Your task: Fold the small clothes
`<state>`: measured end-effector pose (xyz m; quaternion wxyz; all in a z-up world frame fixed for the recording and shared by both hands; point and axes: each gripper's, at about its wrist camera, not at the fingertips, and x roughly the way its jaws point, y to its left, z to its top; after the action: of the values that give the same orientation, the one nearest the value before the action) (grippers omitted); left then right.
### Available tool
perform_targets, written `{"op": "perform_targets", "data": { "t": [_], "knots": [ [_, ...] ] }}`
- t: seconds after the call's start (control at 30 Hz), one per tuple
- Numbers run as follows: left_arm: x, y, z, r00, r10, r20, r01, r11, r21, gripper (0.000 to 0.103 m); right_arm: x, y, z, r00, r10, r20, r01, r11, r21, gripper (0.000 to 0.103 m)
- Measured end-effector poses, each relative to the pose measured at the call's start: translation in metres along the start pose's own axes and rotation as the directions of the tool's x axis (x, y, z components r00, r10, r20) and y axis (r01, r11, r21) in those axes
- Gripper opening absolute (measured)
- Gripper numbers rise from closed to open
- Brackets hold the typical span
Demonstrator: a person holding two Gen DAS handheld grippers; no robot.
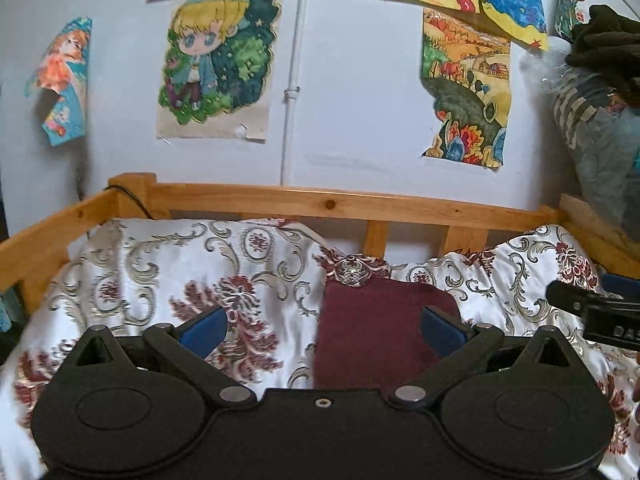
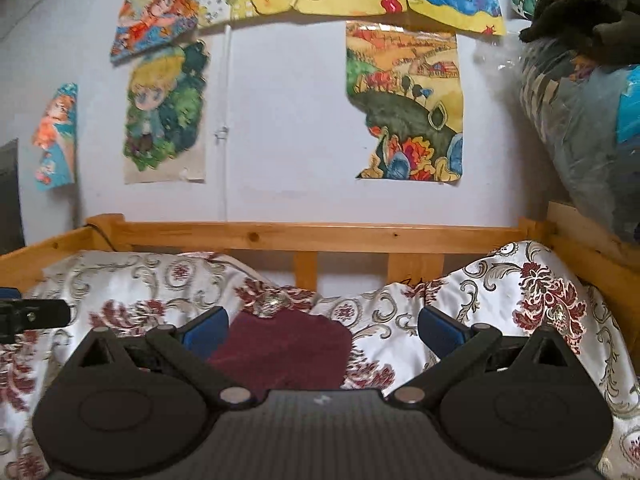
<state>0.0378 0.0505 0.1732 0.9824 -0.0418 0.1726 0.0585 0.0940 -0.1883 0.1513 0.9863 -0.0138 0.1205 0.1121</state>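
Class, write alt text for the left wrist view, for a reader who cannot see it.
A dark red folded garment lies on a floral satin bedspread, just ahead of the open left gripper, whose blue-padded fingers hold nothing. The right gripper shows at the right edge; behind are a wooden bed rail and children's drawings.

Home bedroom, likely a child's. Wooden bed frame (image 1: 328,202) is running across ahead of the jaws; floral satin bedspread (image 1: 140,276) is lying beneath them. Colourful cartoon drawings (image 1: 216,64) are hanging on the wall beyond, bagged bedding (image 2: 580,128) is sitting up right.
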Motion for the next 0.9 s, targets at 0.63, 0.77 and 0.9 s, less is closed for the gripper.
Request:
{"op": "perform_targets", "data": {
  "t": [0.63, 0.77, 0.9],
  "knots": [
    [-0.041, 0.021, -0.071, 0.998, -0.051, -0.034, 0.049, 0.997, -0.051, 0.102, -0.067, 0.018, -0.056, 0.999, 0.034, -0.011, -0.034, 0.999, 0.0, 0.103],
    [-0.035, 0.024, -0.092, 0.998, -0.029, -0.051, 0.025, 0.997, -0.079, 0.102, -0.068, 0.023, -0.071, 0.999, 0.021, -0.03, -0.021, 1.0, -0.021, 0.103],
    [-0.024, 0.021, -0.108, 0.994, -0.021, -0.105, 0.014, 0.997, -0.07, 0.102, -0.068, 0.027, -0.087, 0.998, 0.018, -0.06, -0.02, 0.999, -0.047, 0.103]
  ]
}}
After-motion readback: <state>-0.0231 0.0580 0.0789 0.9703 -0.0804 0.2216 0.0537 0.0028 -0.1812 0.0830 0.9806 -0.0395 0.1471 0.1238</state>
